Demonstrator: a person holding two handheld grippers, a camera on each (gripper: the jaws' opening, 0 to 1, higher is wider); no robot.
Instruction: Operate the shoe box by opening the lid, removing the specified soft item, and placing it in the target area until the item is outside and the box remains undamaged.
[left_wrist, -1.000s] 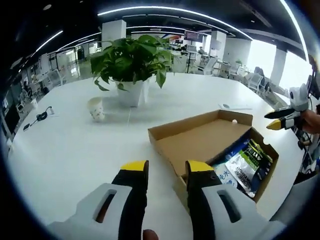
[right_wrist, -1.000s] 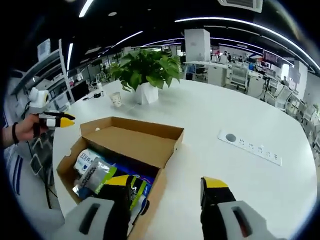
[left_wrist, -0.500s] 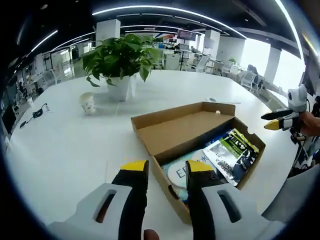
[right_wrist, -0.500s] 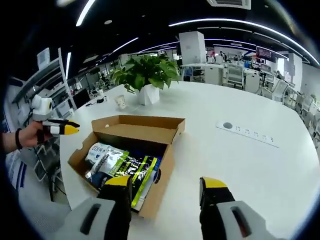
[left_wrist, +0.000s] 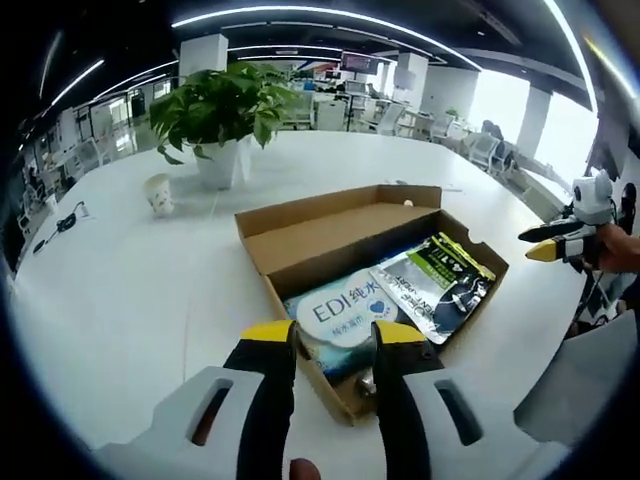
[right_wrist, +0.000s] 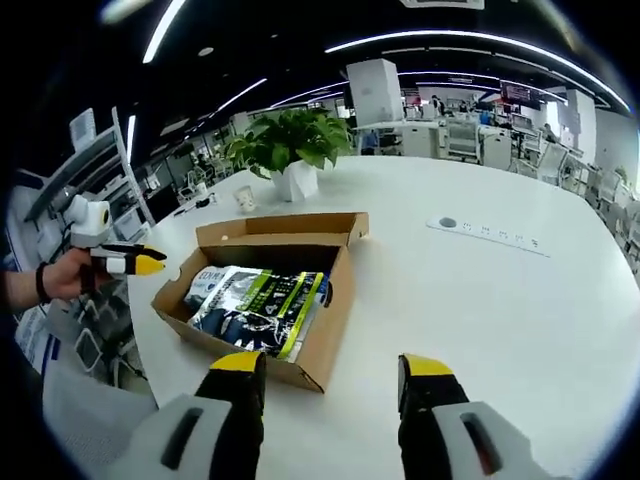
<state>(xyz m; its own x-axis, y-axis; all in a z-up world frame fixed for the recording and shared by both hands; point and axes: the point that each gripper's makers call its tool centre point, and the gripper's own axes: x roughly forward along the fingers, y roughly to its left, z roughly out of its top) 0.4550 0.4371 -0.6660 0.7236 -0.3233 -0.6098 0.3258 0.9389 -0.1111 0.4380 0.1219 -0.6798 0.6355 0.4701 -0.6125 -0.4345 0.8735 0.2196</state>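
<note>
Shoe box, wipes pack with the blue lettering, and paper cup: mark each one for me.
shoe box (left_wrist: 340, 232), left gripper view, on the inside of the raised lid.
wipes pack (left_wrist: 345, 312), left gripper view, on its white label.
paper cup (left_wrist: 158, 194), left gripper view, on its side wall.

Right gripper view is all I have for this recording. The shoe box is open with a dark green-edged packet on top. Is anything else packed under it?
Observer: Yes. In the left gripper view a white pouch with blue lettering lies beside the dark packet, at the end of the shoe box nearest the left gripper.
Operator: Is the left gripper gripping anything?
Observer: No. Its jaws stand open, hovering over the box's near wall.
Operator: I see the left gripper off to my left. Where does mine sit from its side?
Observer: The right gripper shows at the right edge of the left gripper view, held past the box's far corner, over the white table.
</note>
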